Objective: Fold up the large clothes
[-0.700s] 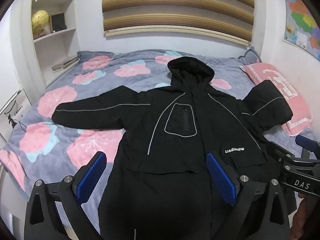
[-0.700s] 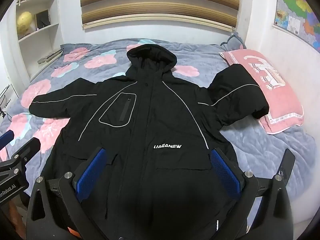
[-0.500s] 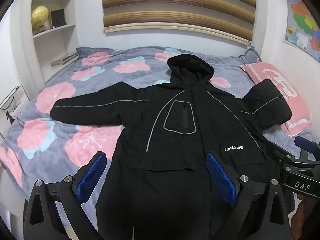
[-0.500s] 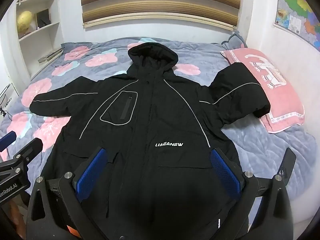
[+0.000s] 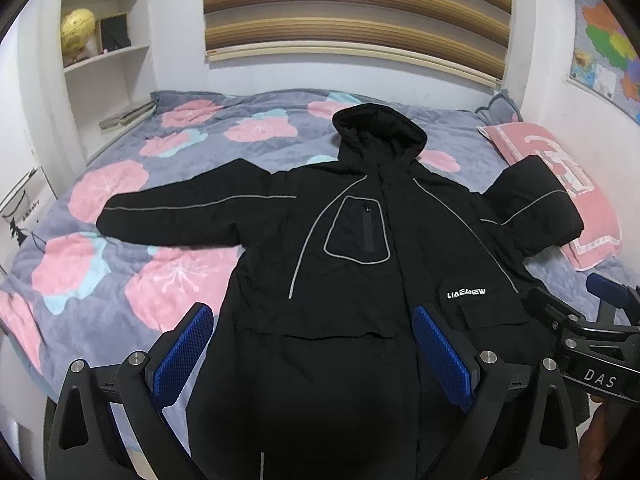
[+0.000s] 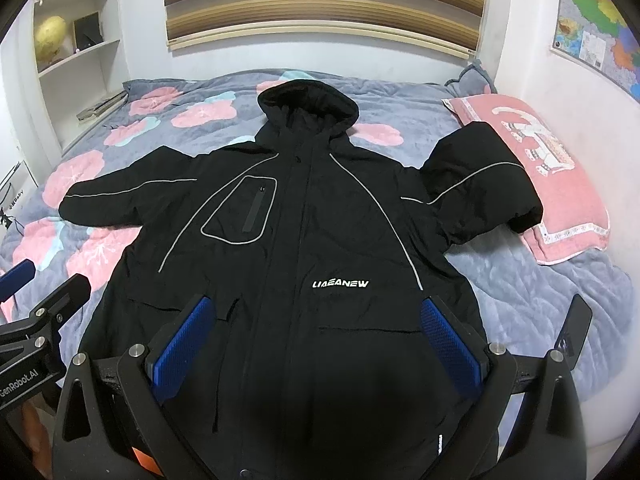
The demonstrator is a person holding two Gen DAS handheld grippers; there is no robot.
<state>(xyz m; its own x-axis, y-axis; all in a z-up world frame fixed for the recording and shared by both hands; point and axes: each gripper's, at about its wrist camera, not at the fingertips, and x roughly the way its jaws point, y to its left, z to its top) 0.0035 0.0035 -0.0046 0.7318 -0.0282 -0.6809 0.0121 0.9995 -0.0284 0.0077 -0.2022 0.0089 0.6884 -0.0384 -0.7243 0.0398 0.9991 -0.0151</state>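
A large black hooded jacket with grey piping and a white chest logo lies face up on the bed, hood toward the far wall. Its left sleeve stretches out flat. The right sleeve is bunched against the pink pillow. My left gripper hovers open above the jacket's lower left part, nothing between its blue pads. Over the lower middle of the jacket my right gripper is open too, holding nothing. Each gripper shows at the other view's edge.
The bed has a grey quilt with pink flowers. A pink pillow lies at the right by the wall. White shelves with a globe stand at the left. A striped blind hangs behind, a map on the right wall.
Both views have shifted slightly, the jacket sitting a little lower and more centred in frame. Both grippers stay open and the jacket has not moved.
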